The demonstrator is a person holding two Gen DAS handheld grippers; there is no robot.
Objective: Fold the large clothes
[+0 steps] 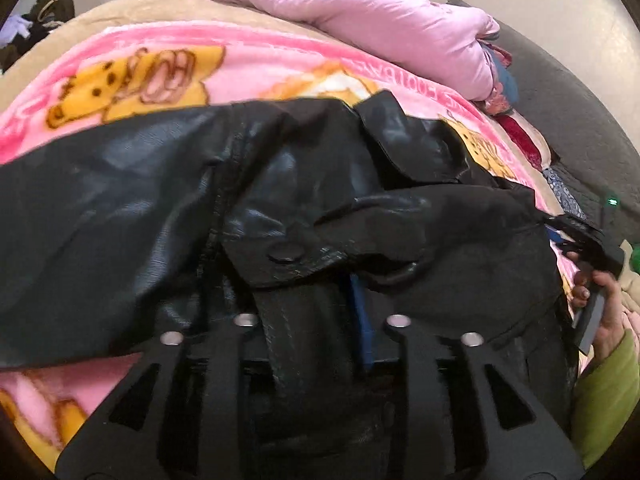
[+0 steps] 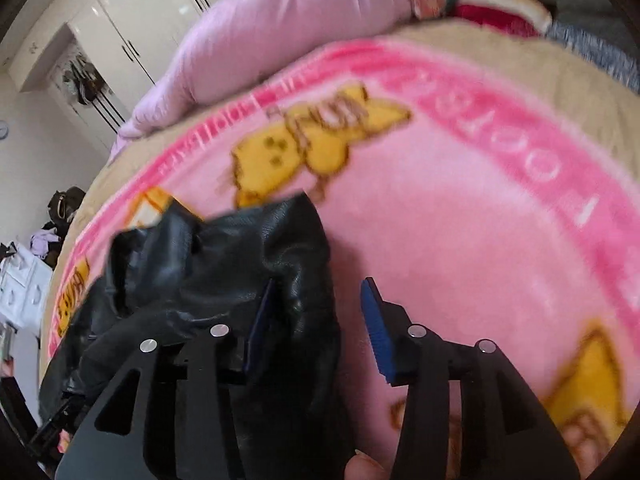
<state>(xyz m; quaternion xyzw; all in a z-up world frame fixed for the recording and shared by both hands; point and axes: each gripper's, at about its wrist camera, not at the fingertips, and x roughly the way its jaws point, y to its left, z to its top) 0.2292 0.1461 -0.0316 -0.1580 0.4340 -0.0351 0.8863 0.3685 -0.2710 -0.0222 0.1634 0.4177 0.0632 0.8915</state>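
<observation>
A black leather jacket (image 1: 168,200) lies crumpled across a pink cartoon blanket (image 1: 248,64) on the bed. In the left wrist view my left gripper (image 1: 312,312) is buried under the jacket. A thick seamed fold fills the gap between its fingers up to the blue pad (image 1: 362,320), and the other pad is hidden. In the right wrist view my right gripper (image 2: 318,320) straddles the jacket's end (image 2: 224,264). The leather lies against the left pad (image 2: 260,320), and pink blanket shows between it and the right pad (image 2: 376,332).
A lilac quilt (image 1: 360,8) is bunched at the far side of the bed, with colourful clothes (image 1: 500,76) beside it. A hand in a green sleeve (image 1: 608,392) holds the other gripper at the right edge. White wardrobes (image 2: 132,12) and a clothes pile (image 2: 60,216) stand beyond.
</observation>
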